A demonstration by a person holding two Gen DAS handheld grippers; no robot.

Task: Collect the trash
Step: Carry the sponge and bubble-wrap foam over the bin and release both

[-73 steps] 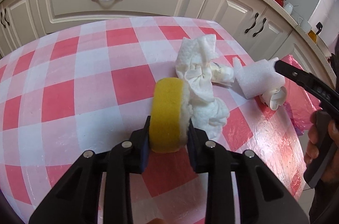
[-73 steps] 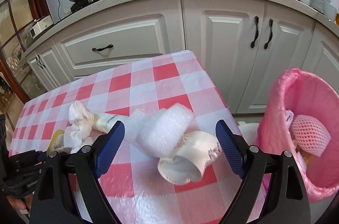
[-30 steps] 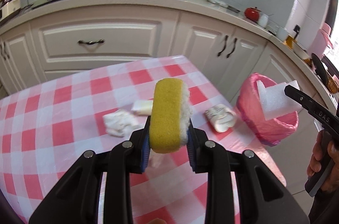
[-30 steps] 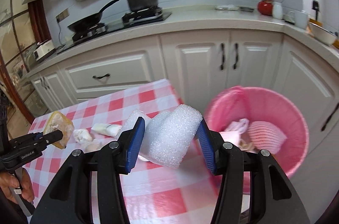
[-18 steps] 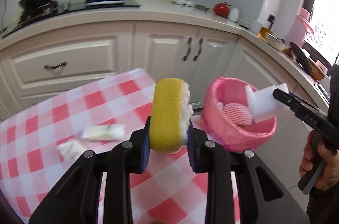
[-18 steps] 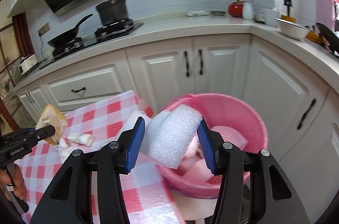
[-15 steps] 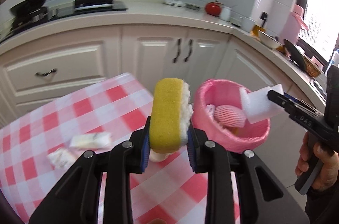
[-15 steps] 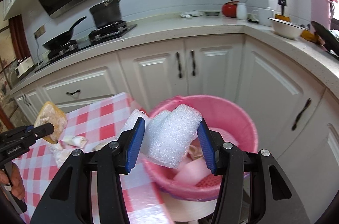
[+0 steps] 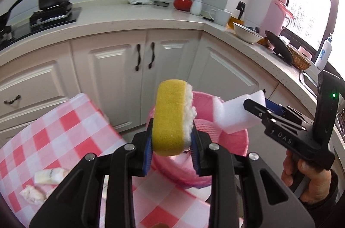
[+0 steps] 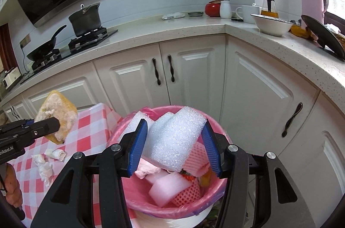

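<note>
My left gripper (image 9: 171,139) is shut on a yellow sponge (image 9: 170,117) with a white fuzzy side, held in the air at the table's edge beside the pink-lined trash bin (image 9: 232,143). The sponge also shows in the right wrist view (image 10: 58,114). My right gripper (image 10: 174,146) is shut on a white foam sheet (image 10: 174,139) and holds it right above the bin (image 10: 151,195). The bin holds foam pieces and pink fruit netting. The foam sheet also shows in the left wrist view (image 9: 237,114).
A red-and-white checked table (image 9: 64,137) stands left of the bin, with crumpled tissues (image 10: 45,165) and a small white wrapper (image 9: 49,176) on it. White kitchen cabinets (image 10: 194,76) stand close behind the bin. The worktop carries pots, bowls and a pink flask.
Both grippers have lifted their loads off the table and swung right toward the bin. The foam sheet now hangs over the bin opening, and the sponge is close beside it.
</note>
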